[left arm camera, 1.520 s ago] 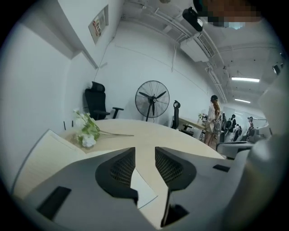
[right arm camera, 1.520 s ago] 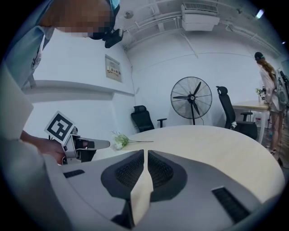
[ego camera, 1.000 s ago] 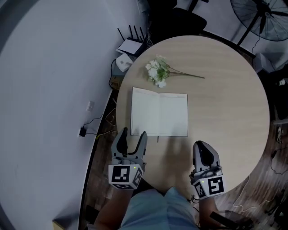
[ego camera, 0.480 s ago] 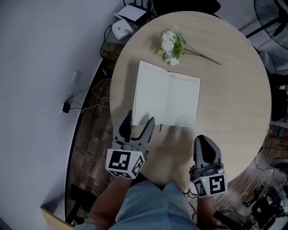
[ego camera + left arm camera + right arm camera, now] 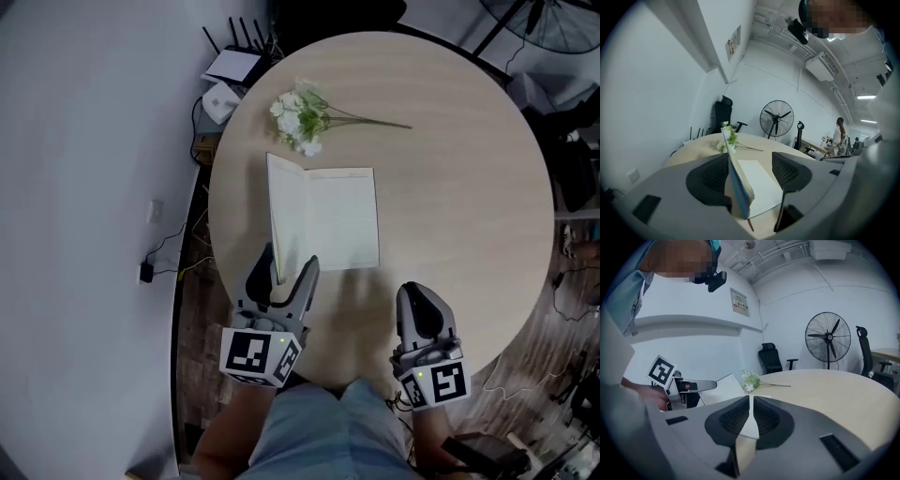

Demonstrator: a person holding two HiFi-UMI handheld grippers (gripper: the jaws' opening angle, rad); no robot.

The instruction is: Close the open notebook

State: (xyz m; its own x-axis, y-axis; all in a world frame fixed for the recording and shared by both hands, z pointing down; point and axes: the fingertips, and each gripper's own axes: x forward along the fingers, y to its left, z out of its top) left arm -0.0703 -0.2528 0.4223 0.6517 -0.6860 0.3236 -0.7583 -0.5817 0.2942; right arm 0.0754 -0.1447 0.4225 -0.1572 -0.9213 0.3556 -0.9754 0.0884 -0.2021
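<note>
Near the person's side of the round bench (image 5: 450, 141), the notebook (image 5: 328, 220) lies with its right half flat and its left half lifted on edge. That raised half stands between the spread fingers (image 5: 710, 176) of the left gripper (image 5: 289, 258), close to the left one, though I cannot tell whether it touches, and clear of the right one; these fingers have just been closing a little and do not pinch it. Just off the notebook's near right corner, the right gripper (image 5: 419, 292) is over the bench with its fingers pressed together on nothing.
</note>
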